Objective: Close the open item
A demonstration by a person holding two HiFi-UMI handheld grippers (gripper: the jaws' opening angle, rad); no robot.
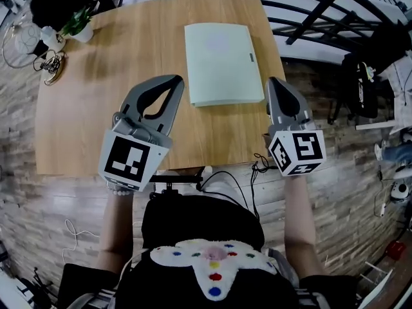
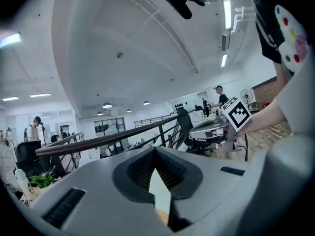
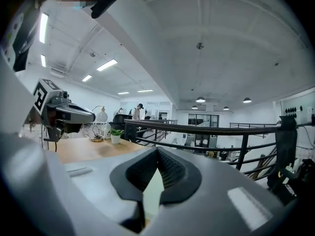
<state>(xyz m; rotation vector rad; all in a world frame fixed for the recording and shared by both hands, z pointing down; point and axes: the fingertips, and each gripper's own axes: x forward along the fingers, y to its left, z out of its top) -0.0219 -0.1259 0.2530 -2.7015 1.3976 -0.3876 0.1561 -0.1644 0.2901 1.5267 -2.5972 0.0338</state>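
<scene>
Over the table's (image 1: 96, 108) near edge, left gripper (image 1: 177, 82) and right gripper (image 1: 273, 84) point nearly level, fingers together and empty, flanking the folder (image 1: 222, 63).

1 wooden table (image 1: 96, 108), 1 pale-green folder (image 1: 222, 63), 1 potted plant (image 1: 78, 24). Grippers x2: left gripper (image 1: 174, 81), right gripper (image 1: 273, 82).

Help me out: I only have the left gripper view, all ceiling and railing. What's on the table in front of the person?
Observer: A pale green flat rectangular folder lies on the wooden table; it looks closed.
Operator: Is either gripper touching it?
Observer: No; in the head view the left gripper and right gripper flank its near end, held clear of it.
Operator: Is the right gripper open?
Observer: Shut and empty, per the right gripper view.
</scene>
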